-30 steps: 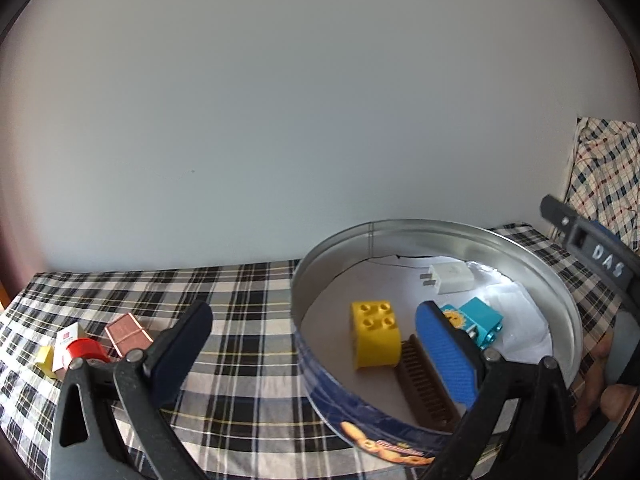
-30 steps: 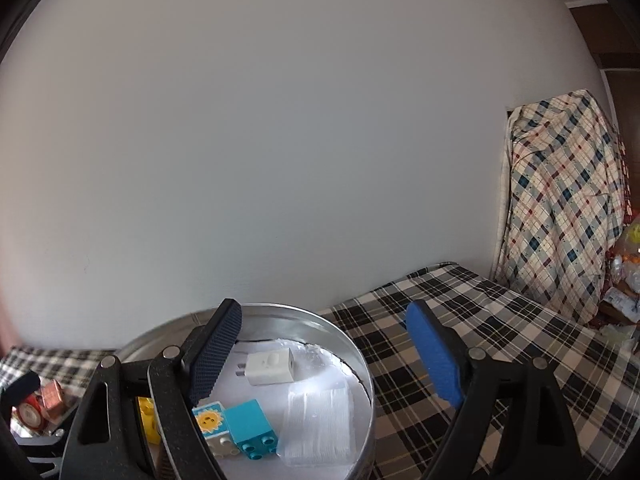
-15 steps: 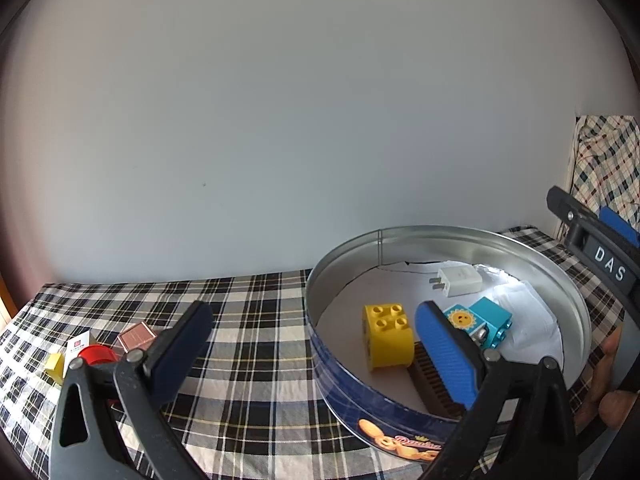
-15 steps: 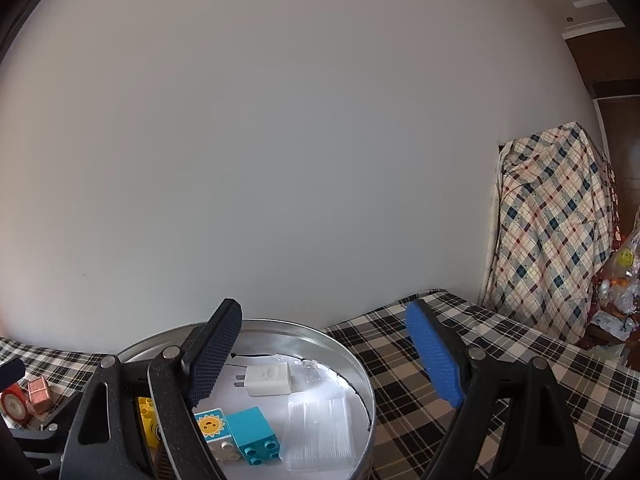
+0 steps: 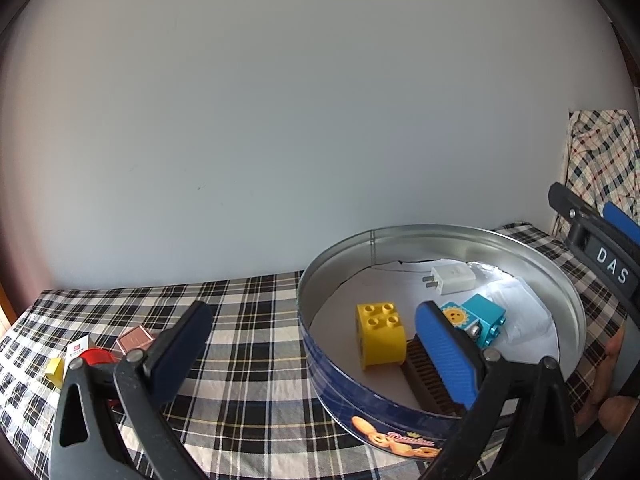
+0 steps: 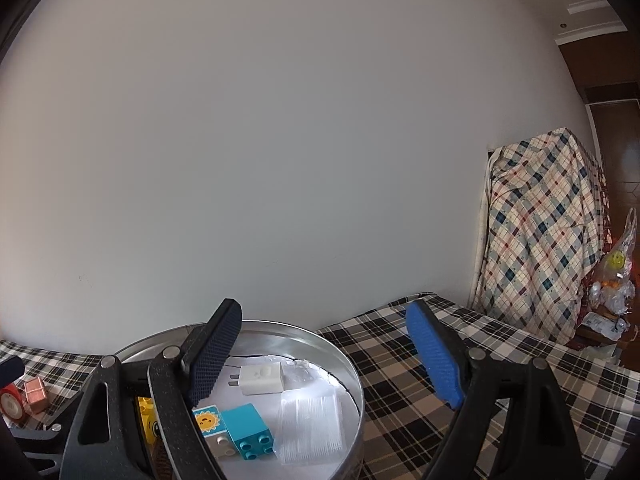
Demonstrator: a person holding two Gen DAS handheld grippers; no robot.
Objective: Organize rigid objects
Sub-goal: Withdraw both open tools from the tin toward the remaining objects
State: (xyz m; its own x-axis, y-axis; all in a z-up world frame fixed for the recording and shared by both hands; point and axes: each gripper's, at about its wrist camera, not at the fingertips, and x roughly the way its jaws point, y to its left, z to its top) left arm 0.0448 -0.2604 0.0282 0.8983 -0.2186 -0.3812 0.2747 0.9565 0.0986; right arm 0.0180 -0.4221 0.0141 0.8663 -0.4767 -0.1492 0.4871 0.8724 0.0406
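The left gripper (image 5: 316, 330) stands with its jaws wide and nothing between the pads; the near wall of the round cookie tin (image 5: 340, 376) sits between them. Inside the tin, just left of the right pad, lies a yellow brick (image 5: 380, 336), with a brown comb (image 5: 428, 376) under that pad and a teal brick (image 5: 486, 318) and white charger (image 5: 452, 278) beyond it. Outside the left pad, on the checked cloth (image 5: 248, 360), sit a red tape roll (image 5: 94, 356) and a pink box (image 5: 134, 338).

The right gripper (image 6: 322, 354) is also spread wide and empty, its left pad over the tin (image 6: 348, 364), its right pad over bare cloth. A clear packet (image 6: 314, 422) lies between them.
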